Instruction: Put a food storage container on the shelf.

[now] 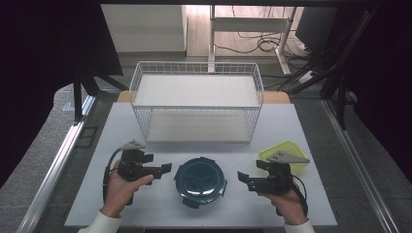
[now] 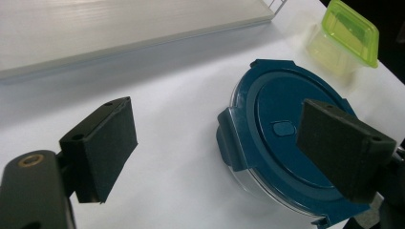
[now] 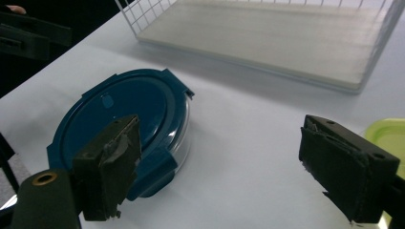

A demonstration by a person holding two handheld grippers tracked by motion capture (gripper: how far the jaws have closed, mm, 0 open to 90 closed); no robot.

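A round clear container with a dark blue clip lid (image 1: 200,181) sits on the white table near the front, between the two hands. My left gripper (image 1: 166,168) hovers just left of it, jaws open and empty. In the left gripper view the blue lid (image 2: 286,138) lies low on the right, partly behind the right jaw, and the left gripper (image 2: 219,124) stands wide apart. My right gripper (image 1: 243,177) is level just right of the container, open with nothing in it. In the right gripper view, the right gripper (image 3: 224,143) has the blue lid (image 3: 124,109) behind its left jaw.
A white wire rack with two shelves (image 1: 197,99) stands across the back of the table (image 1: 311,194). A yellow-green lidded box (image 1: 284,154) sits at the right, behind the right hand, with its lid (image 2: 346,36) on. Bare table lies between rack and round container.
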